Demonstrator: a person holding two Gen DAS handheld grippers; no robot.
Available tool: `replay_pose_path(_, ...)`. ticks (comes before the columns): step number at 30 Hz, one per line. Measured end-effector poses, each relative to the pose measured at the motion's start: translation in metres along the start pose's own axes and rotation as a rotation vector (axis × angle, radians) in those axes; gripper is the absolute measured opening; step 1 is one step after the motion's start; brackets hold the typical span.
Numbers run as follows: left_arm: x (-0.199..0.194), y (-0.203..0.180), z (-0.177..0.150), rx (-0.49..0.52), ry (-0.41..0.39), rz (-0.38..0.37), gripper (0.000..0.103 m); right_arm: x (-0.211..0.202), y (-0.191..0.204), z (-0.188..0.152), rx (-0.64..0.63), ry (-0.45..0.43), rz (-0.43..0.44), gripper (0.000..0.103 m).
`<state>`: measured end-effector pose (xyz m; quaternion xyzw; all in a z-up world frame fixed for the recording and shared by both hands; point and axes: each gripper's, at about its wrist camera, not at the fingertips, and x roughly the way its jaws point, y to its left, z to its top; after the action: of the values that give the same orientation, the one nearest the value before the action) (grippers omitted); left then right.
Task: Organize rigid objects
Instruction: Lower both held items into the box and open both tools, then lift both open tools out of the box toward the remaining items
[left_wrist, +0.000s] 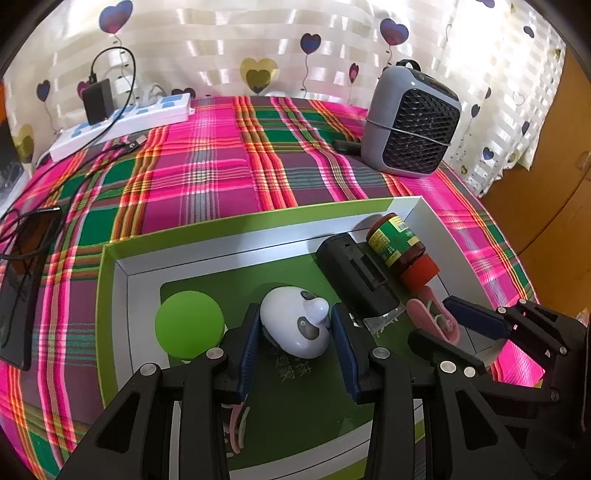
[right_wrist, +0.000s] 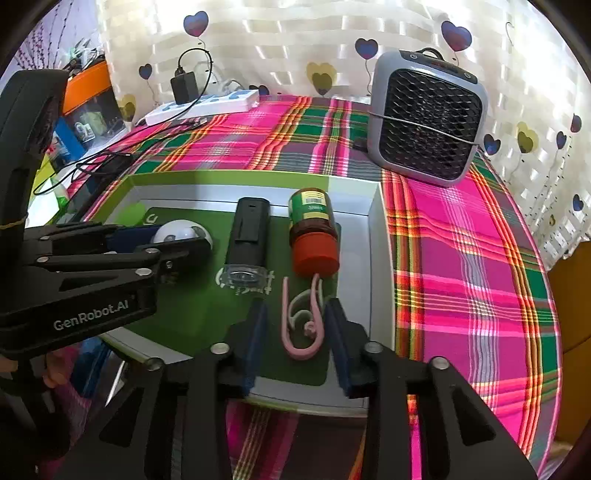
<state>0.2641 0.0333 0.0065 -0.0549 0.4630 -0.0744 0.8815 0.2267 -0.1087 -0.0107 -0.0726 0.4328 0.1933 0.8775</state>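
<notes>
A green-and-white tray lies on the plaid cloth. In it are a green round object, a white panda-shaped toy, a black device, a red-lidded jar lying on its side, and a pink clip. My left gripper has its blue pads against both sides of the toy. My right gripper stands open around the clip, which lies flat in the tray with gaps on both sides.
A grey fan heater stands at the back right of the cloth. At the back left lies a white power strip with a black adapter and cables. A dark flat device lies on the left. Wooden furniture borders the right.
</notes>
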Motion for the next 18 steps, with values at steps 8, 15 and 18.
replay_pose_path(8, -0.008, 0.001, -0.003, -0.014, -0.018, -0.003, 0.038, -0.006, 0.001, 0.0, 0.006, -0.016, -0.017, 0.048)
replay_pose_path(15, -0.021, -0.004, -0.007, -0.001, -0.038, -0.004, 0.039, -0.012, 0.0, -0.004, 0.023, -0.024, -0.023, 0.048)
replay_pose_path(18, -0.028, -0.006, -0.01, 0.001, -0.045, -0.002, 0.039, -0.016, 0.001, -0.006, 0.029, -0.032, -0.023, 0.048)
